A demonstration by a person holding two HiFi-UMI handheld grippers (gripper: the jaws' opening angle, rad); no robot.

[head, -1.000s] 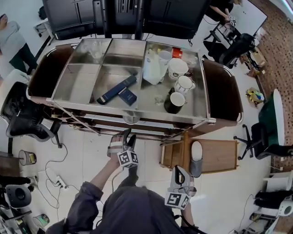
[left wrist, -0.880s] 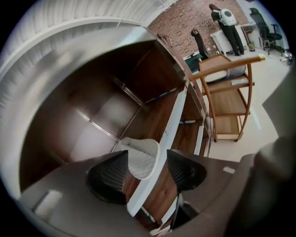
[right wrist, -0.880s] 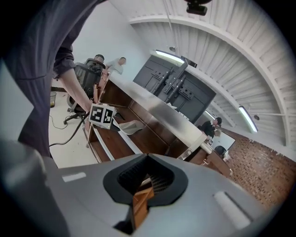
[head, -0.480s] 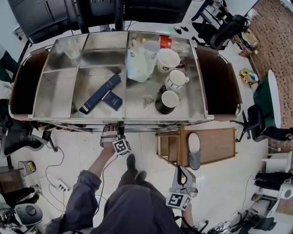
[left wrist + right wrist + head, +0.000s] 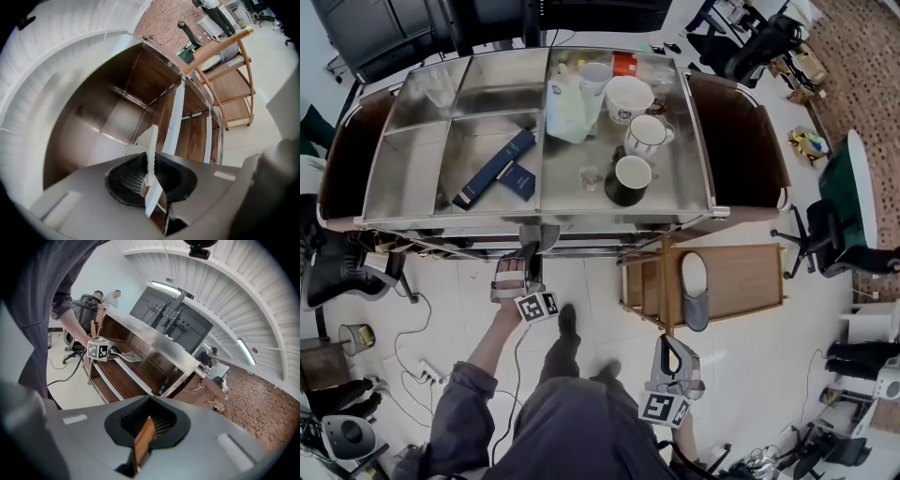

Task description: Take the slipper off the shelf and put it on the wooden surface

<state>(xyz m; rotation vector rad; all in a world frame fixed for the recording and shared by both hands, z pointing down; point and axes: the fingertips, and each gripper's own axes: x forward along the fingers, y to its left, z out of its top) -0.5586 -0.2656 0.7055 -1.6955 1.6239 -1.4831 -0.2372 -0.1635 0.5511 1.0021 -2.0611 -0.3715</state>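
A grey-and-white slipper (image 5: 510,277) lies at the front edge of the cart's lower shelf. My left gripper (image 5: 522,284) reaches it from below, its jaws closing on the slipper's white sole (image 5: 151,154), which shows edge-on between them. The right gripper view shows the same slipper (image 5: 123,356) on the wooden shelf beside the left gripper's marker cube (image 5: 98,351). A low wooden table (image 5: 745,286) stands to the right with a second grey slipper (image 5: 696,302) on it. My right gripper (image 5: 668,345) hangs near my body, shut and empty, below that table.
The steel cart top (image 5: 422,150) carries mugs (image 5: 628,180), a white jug (image 5: 565,108) and a dark blue box (image 5: 492,169). Office chairs (image 5: 337,272) and cables (image 5: 417,361) lie on the white floor to the left. People stand behind the cart (image 5: 105,297).
My left gripper has moved up to the shelf edge and its jaws have closed on the slipper's sole. The head camera shifted forward. The right gripper has hardly moved.
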